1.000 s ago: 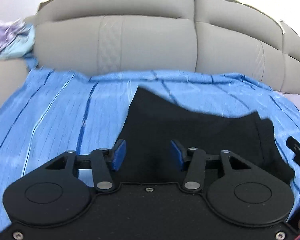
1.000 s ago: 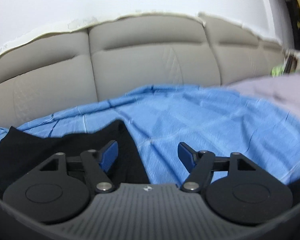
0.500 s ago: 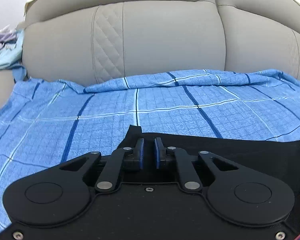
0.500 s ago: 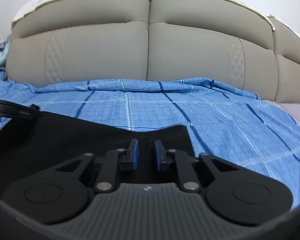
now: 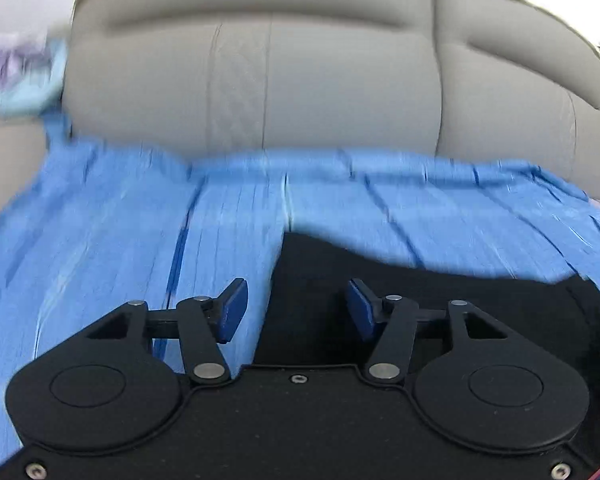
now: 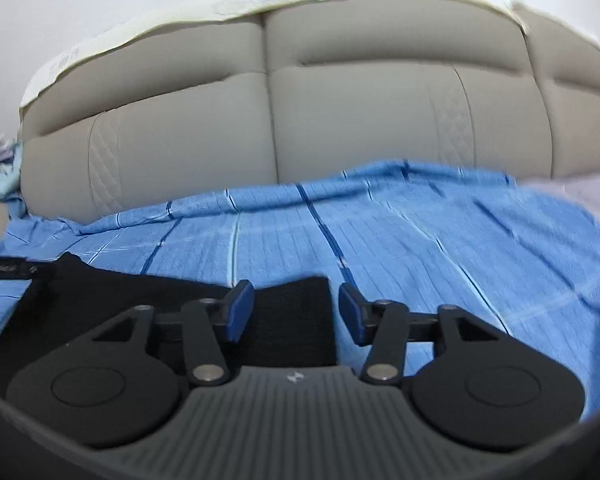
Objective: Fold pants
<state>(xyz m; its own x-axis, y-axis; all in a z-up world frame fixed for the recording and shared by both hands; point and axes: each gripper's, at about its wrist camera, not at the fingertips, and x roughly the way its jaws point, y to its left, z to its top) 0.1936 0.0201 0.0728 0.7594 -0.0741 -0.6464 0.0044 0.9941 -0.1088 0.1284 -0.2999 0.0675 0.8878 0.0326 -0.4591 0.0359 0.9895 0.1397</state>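
Note:
Black pants (image 5: 420,300) lie flat on a blue checked sheet (image 5: 120,240). In the left wrist view my left gripper (image 5: 296,308) hovers over the pants' left edge, jaws opening, blue pads clear of the cloth. In the right wrist view the pants (image 6: 160,304) stretch off to the left, and my right gripper (image 6: 296,308) stands over their right corner. Its jaws are opening too, with the black cloth below the gap and neither pad pressing it.
A beige padded headboard (image 6: 340,120) rises behind the sheet (image 6: 420,248). Crumpled light cloth (image 5: 16,76) lies far left, and pale lilac bedding (image 6: 588,196) at the right edge. The other gripper's black edge (image 6: 4,270) shows at the left.
Both grippers were shut on the pants' edge half a second ago; now both have let go and stand open, drawn back from the cloth. The left view is blurred by motion.

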